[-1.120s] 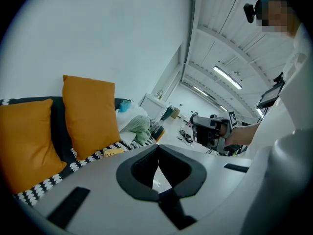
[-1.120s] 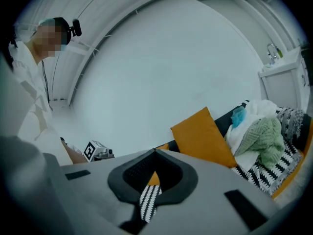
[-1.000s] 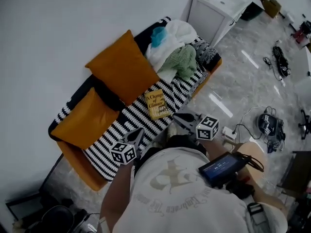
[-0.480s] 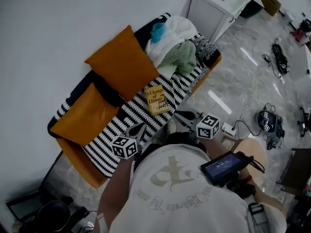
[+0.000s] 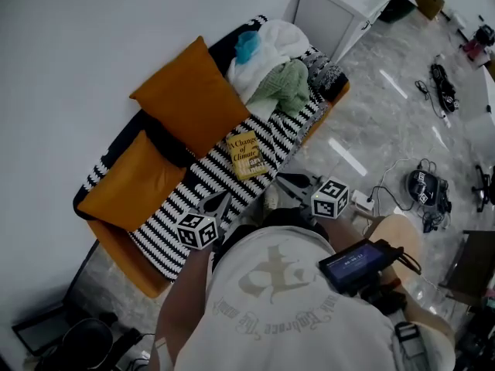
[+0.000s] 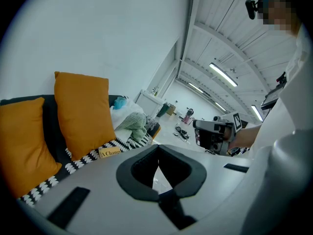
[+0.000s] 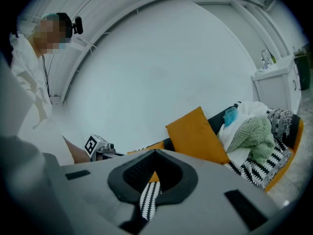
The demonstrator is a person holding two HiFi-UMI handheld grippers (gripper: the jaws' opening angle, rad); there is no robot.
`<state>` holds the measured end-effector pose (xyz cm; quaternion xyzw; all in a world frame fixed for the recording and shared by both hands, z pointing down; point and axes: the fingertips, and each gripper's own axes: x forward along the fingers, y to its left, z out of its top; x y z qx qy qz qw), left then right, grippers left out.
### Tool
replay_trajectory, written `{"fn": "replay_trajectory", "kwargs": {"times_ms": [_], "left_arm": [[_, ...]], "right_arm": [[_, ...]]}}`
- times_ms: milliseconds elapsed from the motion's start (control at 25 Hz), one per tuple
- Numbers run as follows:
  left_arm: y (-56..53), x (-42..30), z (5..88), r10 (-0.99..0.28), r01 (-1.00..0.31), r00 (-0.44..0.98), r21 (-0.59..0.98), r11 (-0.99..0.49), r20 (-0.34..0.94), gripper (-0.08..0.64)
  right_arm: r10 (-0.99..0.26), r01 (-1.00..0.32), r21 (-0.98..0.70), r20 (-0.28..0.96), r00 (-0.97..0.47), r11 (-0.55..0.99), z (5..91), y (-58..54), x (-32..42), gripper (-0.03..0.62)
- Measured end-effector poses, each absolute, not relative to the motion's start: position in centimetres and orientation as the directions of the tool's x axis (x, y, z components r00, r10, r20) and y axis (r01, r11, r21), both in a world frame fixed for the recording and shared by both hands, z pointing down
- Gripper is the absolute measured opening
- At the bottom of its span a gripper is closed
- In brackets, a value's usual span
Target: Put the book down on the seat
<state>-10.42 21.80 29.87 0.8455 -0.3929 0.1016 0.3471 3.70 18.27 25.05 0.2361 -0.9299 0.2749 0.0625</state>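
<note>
Two grippers show at the near edge of the sofa in the head view. The left gripper [image 5: 219,205] and the right gripper [image 5: 290,184] both point at the striped seat [image 5: 203,182], each with its jaws brought together and nothing in them. The book [image 5: 249,154], yellow-covered, lies flat on the seat cover just beyond the right gripper and apart from both. A large orange cushion [image 5: 192,95] leans on the backrest to the far left of the book. A second orange cushion [image 5: 131,182] sits further left. A pile of clothes [image 5: 274,68] fills the right end of the sofa, and a white cabinet [image 5: 332,6] stands beyond it.

In the left gripper view, the jaws meet at their tips [image 6: 157,148], empty. The book [image 6: 110,152] rests on the striped cover below the tall cushion [image 6: 83,111], and the right gripper [image 6: 215,133] is held at the right.

In the right gripper view, the jaws are pressed together [image 7: 154,153] on nothing. The cushion [image 7: 195,136] and the clothes [image 7: 249,131] lie beyond, and the book cannot be made out.
</note>
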Motion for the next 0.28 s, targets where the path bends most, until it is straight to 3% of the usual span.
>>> {"fn": "replay_trajectory", "kwargs": {"times_ms": [280], "left_arm": [[21.63, -10.19, 30.3, -0.592, -0.738, 0.668, 0.509, -0.444, 0.452, 0.011]], "right_arm": [[-0.403, -0.477, -0.484, 0.254, -0.879, 0.734, 25.46, 17.85, 4.14, 0.014]]}}
